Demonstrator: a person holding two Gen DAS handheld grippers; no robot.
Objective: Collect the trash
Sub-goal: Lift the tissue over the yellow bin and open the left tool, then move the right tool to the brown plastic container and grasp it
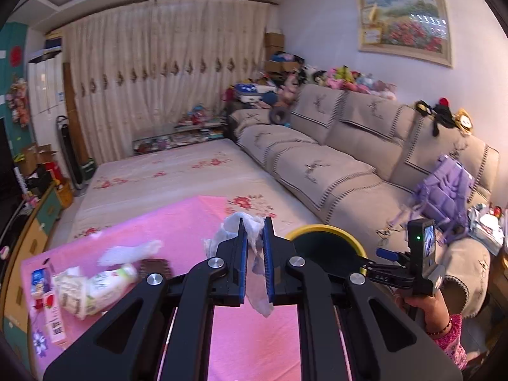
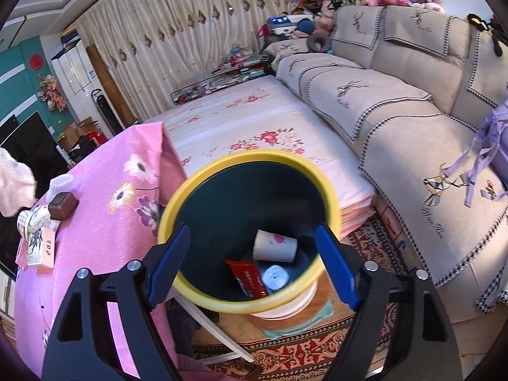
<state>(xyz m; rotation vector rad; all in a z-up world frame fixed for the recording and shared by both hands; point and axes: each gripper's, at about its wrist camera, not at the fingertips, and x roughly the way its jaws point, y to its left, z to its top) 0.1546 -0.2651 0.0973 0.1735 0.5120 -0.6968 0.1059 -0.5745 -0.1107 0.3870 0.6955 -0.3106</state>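
Note:
My left gripper (image 1: 255, 247) is shut on a crumpled white tissue (image 1: 250, 231), held above the pink tablecloth (image 1: 177, 222). The yellow-rimmed trash bin (image 1: 327, 241) stands just right of it. In the right wrist view my right gripper (image 2: 254, 270) is open, its blue pads astride the bin's yellow rim (image 2: 330, 190), apart from it. The bin holds a paper cup (image 2: 274, 246), a red wrapper (image 2: 249, 277) and a small round lid (image 2: 275, 277). More white tissue (image 1: 130, 252) and a crumpled printed wrapper (image 1: 95, 289) lie on the table to the left.
A pink carton (image 1: 55, 320) and a small brown box (image 2: 63, 206) sit on the table. A floral mattress (image 2: 254, 120) lies beyond, a beige sofa (image 2: 412, 101) to the right with a purple backpack (image 1: 444, 190). A patterned rug (image 2: 301, 349) is below.

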